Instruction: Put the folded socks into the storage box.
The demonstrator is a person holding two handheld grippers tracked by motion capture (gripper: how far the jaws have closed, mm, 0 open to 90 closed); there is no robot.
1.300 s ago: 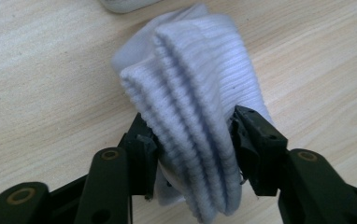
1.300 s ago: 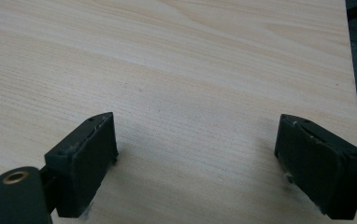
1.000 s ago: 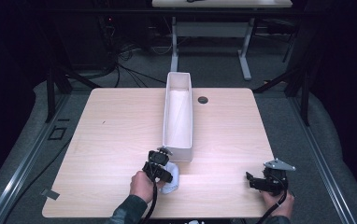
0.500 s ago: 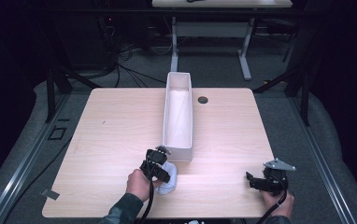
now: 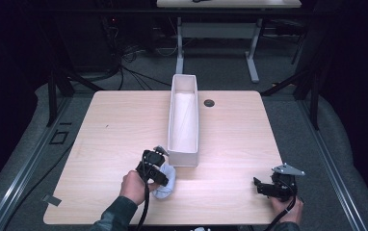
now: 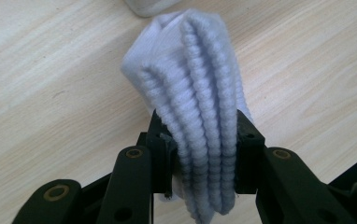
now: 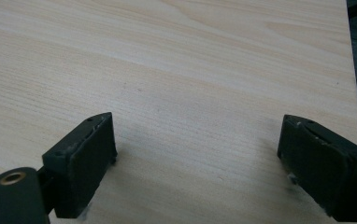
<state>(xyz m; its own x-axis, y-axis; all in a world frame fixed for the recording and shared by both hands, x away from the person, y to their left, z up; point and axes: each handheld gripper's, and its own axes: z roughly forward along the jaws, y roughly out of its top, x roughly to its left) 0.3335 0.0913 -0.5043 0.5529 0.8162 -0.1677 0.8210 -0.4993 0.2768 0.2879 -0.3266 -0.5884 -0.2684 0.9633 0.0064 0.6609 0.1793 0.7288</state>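
**Left gripper clamped on the white cloth, right gripper idle and open**

While the left gripper (image 5: 159,169) has it, the white cloth (image 6: 197,98) is what I'm working with, so I'll place everything against the long white bin (image 5: 184,120) in the middle of the table (image 5: 105,139).

Cloth: a ribbed, fluffy white piece, folded into several thick ridges. In the left gripper view the ridges run up between the two black jaws, and both pads press into the folds from either side. That is a firm pinch, jaws closed on the fabric. The free end of the cloth points away from the gripper toward the bin's near corner, which shows at the top edge of that view. From the high view, the cloth (image 5: 165,182) sits just in front of the bin's near end, at its left corner, close to it. I can't tell from these views whether the bottom of the cloth touches the wood or hangs just above it.

Left hand (image 5: 134,186): comes in from the near edge, left of the bin's near end, sleeve visible, cable trailing back along the forearm.

Right gripper (image 5: 269,187): well apart from the bin, off to its right and close to the table's near edge. Jaws stand wide apart in the right gripper view, bare wood between them (image 7: 195,135), holding nothing. Grey plate on top is visible from above.

Bin: looks empty inside, long axis running away from me. A small dark round grommet (image 5: 209,102) sits in the tabletop just right of the bin's far half.
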